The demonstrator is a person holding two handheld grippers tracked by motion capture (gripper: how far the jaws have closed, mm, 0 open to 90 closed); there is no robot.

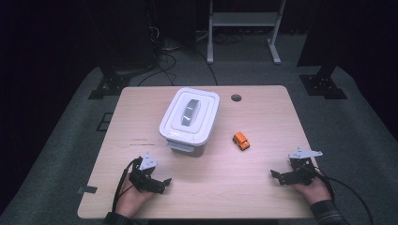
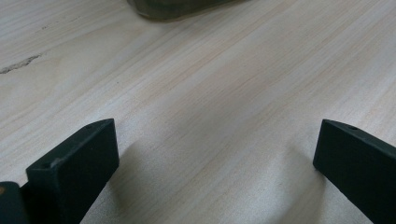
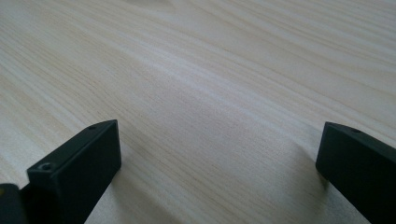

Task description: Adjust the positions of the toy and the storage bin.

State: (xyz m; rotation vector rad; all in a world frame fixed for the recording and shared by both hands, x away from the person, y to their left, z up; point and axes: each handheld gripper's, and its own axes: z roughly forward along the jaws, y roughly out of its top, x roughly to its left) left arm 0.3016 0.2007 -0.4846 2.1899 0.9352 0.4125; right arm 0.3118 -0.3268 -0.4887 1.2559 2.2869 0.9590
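A: What lies on the pale wood-grain counter [image 1: 263, 140]?

B: A white, rounded-corner box [image 1: 189, 121] with a grey lid handle sits mid-counter; a small orange toy car [image 1: 241, 140] stands just right of it.

A: The hand-held grippers?

B: The left hand-held gripper [image 1: 162, 183] and right hand-held gripper [image 1: 277, 176] rest near the front edge, jaws wide apart, holding nothing. The box's base is cut off in the left gripper view.

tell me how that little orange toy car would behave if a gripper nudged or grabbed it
The orange toy car looks small and rigid, so probably light and easy to lift. It seems to sit on wheels on the smooth wooden table, so a nudge may roll it away. Small enough to slip sideways between wide jaws.
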